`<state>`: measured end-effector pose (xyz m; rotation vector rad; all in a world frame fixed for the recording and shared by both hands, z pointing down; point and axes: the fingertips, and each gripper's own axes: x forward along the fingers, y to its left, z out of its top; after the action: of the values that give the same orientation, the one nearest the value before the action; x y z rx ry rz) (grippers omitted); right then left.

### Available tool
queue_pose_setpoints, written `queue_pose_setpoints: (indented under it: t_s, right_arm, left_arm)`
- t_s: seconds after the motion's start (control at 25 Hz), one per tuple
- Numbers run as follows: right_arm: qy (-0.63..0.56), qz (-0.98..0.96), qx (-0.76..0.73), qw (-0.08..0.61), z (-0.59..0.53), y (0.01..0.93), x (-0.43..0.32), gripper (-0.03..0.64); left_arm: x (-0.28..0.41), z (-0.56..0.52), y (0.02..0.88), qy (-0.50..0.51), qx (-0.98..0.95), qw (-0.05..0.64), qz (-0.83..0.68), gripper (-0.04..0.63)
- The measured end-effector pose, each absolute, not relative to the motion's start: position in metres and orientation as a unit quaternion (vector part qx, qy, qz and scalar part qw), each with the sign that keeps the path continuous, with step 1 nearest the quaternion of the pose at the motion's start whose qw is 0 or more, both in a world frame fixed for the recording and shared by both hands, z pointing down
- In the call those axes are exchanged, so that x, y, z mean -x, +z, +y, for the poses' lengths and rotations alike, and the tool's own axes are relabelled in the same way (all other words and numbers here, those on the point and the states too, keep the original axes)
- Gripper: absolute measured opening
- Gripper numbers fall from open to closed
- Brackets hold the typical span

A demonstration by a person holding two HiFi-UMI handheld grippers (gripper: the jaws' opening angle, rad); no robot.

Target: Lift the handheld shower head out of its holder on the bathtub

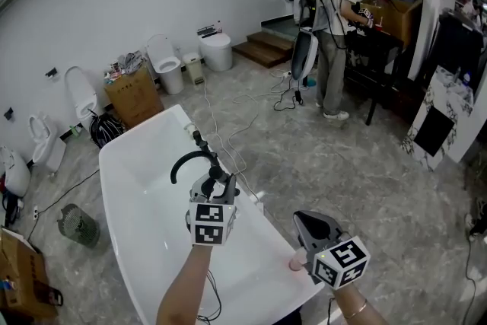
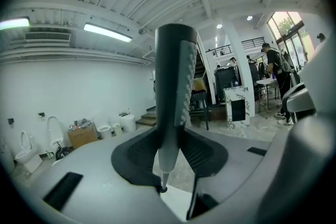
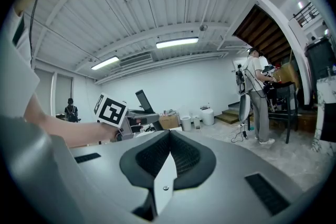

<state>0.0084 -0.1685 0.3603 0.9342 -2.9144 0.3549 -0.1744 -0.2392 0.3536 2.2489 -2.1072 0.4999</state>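
The handheld shower head [image 2: 176, 86] is a dark, ribbed wand that stands upright between the jaws of my left gripper [image 2: 169, 159], which is shut on it. In the head view the left gripper [image 1: 216, 185] holds the wand [image 1: 204, 151] above the right rim of the white bathtub [image 1: 129, 186]. A black curved hose or spout [image 1: 183, 160] arcs to its left. I cannot make out the holder. My right gripper [image 1: 306, 220] hangs off the tub's near right edge. Its jaws [image 3: 167, 162] meet with nothing between them.
Cables [image 1: 228, 141] trail over the marble floor beside the tub. Toilets [image 1: 166, 61] and a cardboard box [image 1: 134, 93] line the back wall. Two people [image 1: 335, 19] stand at a dark table far right. A wire bin [image 1: 77, 224] sits left of the tub.
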Motion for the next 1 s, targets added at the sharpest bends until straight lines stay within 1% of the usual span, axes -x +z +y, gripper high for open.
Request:
queue_pose_setpoints:
  t_s: [0.28,1.0]
  right_arm:
    - [0.109,-0.944,-0.308,0.030,-0.148,0.354,-0.008,0.006]
    - [0.082,-0.947,-0.307,0.044,-0.140,0.354,-0.007,0.005]
  left_arm:
    - [0.171,-0.221,0.345,0.161,-0.726,0.005,-0.669,0.147]
    - [0.170,-0.217,0.346,0.160,-0.727,0.001,-0.667,0.147]
